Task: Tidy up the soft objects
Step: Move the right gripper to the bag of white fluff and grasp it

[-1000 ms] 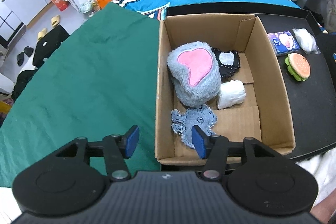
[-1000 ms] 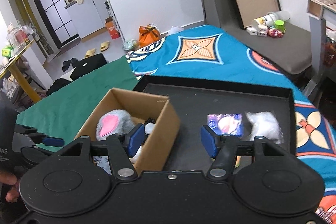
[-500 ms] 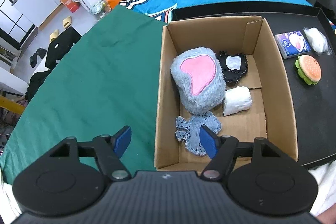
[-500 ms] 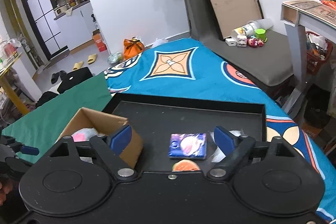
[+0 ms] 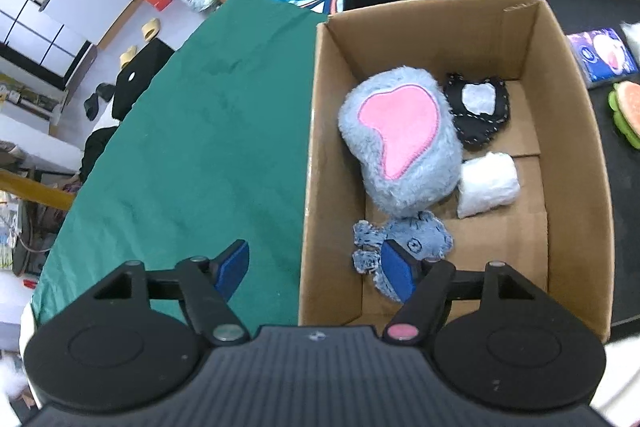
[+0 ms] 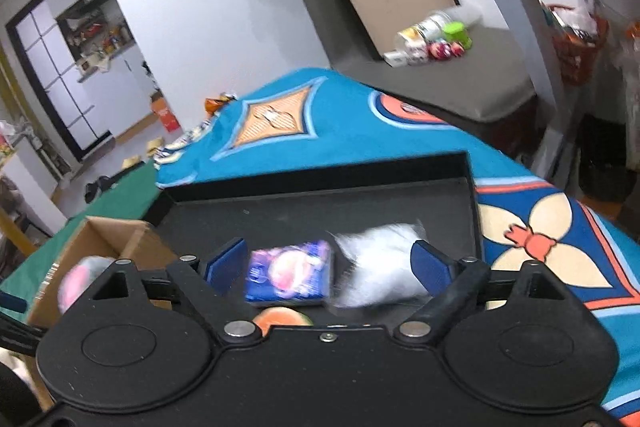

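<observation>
A cardboard box [image 5: 576, 163] holds a grey plush with a pink patch [image 5: 400, 143], a black patch with a white centre [image 5: 478, 111], a white roll [image 5: 488, 183] and a frayed blue patch [image 5: 404, 241]. My left gripper [image 5: 316, 269] is open and straddles the box's left wall, its right finger over the blue patch. On the black tray [image 6: 320, 211] lie a purple tissue pack [image 6: 290, 273], a white fluffy bag [image 6: 380, 263] and a burger toy [image 6: 280, 317]. My right gripper [image 6: 328, 267] hangs open above the pack and the bag, touching neither.
Green cloth [image 5: 208, 131] covers the table left of the box. A blue patterned cloth [image 6: 320, 115] lies beyond the tray, whose raised rim [image 6: 320, 173] runs along its far side. A grey metal frame [image 6: 528, 7] stands at the right.
Both grippers have opened wider. The right one swung right and down, from beside the box to over the tissue pack and white bag. The left one drew a little closer to the box.
</observation>
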`<state>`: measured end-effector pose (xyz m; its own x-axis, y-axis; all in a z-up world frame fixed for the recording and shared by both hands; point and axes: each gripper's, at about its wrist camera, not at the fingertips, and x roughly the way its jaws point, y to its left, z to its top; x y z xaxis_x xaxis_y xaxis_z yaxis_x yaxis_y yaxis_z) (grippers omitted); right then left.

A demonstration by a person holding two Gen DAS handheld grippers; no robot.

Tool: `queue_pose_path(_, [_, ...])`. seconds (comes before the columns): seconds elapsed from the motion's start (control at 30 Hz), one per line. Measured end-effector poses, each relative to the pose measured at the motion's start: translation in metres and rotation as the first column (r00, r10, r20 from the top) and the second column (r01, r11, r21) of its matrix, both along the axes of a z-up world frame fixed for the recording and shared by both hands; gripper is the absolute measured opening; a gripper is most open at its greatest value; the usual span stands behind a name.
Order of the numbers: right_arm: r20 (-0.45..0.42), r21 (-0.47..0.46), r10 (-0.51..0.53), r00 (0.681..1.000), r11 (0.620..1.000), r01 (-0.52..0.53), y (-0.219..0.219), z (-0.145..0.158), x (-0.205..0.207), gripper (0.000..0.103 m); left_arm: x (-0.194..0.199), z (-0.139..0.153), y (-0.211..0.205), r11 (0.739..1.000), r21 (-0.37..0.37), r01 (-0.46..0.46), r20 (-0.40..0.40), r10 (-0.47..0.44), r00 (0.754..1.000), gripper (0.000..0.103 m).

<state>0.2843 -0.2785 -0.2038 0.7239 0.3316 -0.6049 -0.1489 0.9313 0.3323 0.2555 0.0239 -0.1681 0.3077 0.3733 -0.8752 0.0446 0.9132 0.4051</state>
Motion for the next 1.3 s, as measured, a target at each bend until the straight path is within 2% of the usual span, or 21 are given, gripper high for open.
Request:
queue_pose_path(0.1, [-0.012, -0.002, -0.023, 1.0, 1.0, 0.023, -0.006, -0.011, 0.006, 0.086, 0.003, -0.003, 0.001, 1.0, 0.017, -0.013, -0.014, 0.013, 1.0, 0.072])
queue_pose_path(0.43, [-0.059, 0.027, -0.057, 0.997, 0.998, 0.058, -0.018, -0.037, 0.022, 0.07, 0.008, -0.012, 0.001, 0.998, 0.057, -0.04, -0.047, 0.043, 0.998, 0.072])
queue_pose_path(0.5, [-0.081, 0.013, -0.051, 0.995, 0.999, 0.052, -0.018, -0.042, 0.025, 0.059, 0.008, -0.013, 0.0, 0.997, 0.06, -0.039, -0.049, 0.042, 0.998, 0.072])
queue_pose_path(0.6, [-0.099, 0.021, -0.032, 0.995, 0.999, 0.035, -0.018, -0.044, 0.026, 0.052, 0.007, -0.013, -0.001, 0.998, 0.059, -0.035, -0.052, 0.038, 0.998, 0.072])
queue_pose_path(0.67, [-0.133, 0.038, -0.011, 0.991, 0.999, 0.016, -0.018, -0.044, 0.026, 0.039, 0.008, -0.013, 0.001, 0.998, 0.057, -0.028, -0.053, 0.031, 0.998, 0.072])
queue_pose_path(0.77, [-0.12, 0.021, 0.001, 0.993, 1.0, 0.001, -0.015, -0.039, 0.018, 0.027, 0.004, -0.009, 0.003, 0.998, 0.051, -0.03, -0.043, 0.032, 0.999, 0.072])
queue_pose_path(0.97, [-0.115, 0.008, 0.016, 0.993, 1.0, -0.015, -0.012, -0.026, 0.003, 0.024, -0.006, 0.0, 0.006, 0.999, 0.041, -0.032, -0.021, 0.033, 0.999, 0.072])
queue_pose_path(1.3, [-0.092, -0.024, 0.03, 0.995, 0.999, -0.032, -0.011, 0.009, -0.018, 0.023, -0.017, 0.01, 0.007, 1.0, -0.01, -0.024, 0.012, 0.024, 1.0, 0.072])
